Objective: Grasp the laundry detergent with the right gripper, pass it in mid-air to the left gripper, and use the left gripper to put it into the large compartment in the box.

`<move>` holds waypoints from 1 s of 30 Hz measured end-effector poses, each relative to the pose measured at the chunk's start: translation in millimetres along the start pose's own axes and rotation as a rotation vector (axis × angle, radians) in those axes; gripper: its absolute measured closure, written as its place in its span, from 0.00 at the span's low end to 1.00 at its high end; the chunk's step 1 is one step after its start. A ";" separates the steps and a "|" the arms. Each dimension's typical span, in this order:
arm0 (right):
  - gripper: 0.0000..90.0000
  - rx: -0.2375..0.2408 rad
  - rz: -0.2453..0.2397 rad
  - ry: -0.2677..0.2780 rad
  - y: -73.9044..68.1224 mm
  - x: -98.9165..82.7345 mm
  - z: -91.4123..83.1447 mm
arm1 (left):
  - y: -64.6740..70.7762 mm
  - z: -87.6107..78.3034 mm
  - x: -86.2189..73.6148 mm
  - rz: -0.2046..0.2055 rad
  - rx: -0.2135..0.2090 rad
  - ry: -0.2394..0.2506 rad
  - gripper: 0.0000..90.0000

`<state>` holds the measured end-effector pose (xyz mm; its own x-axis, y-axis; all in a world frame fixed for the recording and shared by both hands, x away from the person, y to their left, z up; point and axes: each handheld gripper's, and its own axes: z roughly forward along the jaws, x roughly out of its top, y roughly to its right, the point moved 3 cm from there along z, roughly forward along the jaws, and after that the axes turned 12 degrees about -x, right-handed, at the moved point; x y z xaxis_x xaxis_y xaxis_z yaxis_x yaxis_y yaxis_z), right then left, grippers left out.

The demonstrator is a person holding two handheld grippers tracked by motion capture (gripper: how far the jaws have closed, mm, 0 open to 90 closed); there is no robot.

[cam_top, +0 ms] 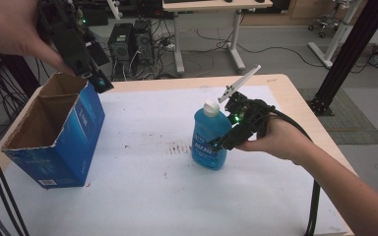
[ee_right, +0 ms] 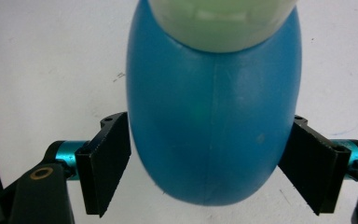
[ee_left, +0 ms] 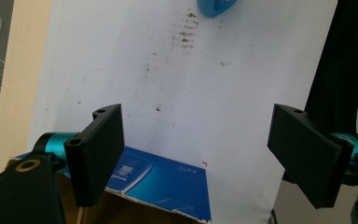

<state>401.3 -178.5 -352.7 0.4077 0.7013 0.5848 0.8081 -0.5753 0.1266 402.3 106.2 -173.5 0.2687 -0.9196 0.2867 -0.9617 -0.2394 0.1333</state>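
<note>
A blue bottle [cam_top: 209, 140] with a white cap stands upright right of the table's middle. My right gripper [cam_top: 218, 144] reaches it from the right, and in the right gripper view both black jaws press on the sides of the bottle [ee_right: 214, 116], so this gripper [ee_right: 209, 170] is shut on it. My left gripper [cam_top: 96, 81] hovers at the far left, above the back rim of an open blue cardboard box [cam_top: 54, 147]. Its jaws stand wide open and empty [ee_left: 196, 154] over the box's blue wall [ee_left: 168, 182]. The bottle's base [ee_left: 214, 7] shows at the top edge of that view.
A white sheet [cam_top: 142, 196] with a brownish stain [cam_top: 177, 147] covers the wooden table [cam_top: 295, 98]. Beyond the table are computer towers [cam_top: 130, 42], cables on the floor, a desk and a black frame post [cam_top: 347, 54]. My right gripper's cable [cam_top: 315, 196] trails off the front edge.
</note>
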 end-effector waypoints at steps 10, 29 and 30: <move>0.22 -0.003 0.012 -0.005 -1.1 -0.3 7.7 | -0.4 -0.2 -1.2 0.008 0.003 -0.004 0.21; 0.23 -0.014 0.037 -0.016 0.0 -0.6 13.8 | -1.5 1.6 -1.7 0.002 0.000 -0.007 0.21; 0.23 -0.015 0.041 -0.015 0.0 -0.6 14.0 | -1.5 1.7 -1.8 0.002 0.000 -0.006 0.21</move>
<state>407.0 -173.1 -364.2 0.4466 0.6834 0.5775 0.7841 -0.6098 0.1152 403.1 107.7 -175.8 0.2660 -0.9221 0.2809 -0.9623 -0.2371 0.1330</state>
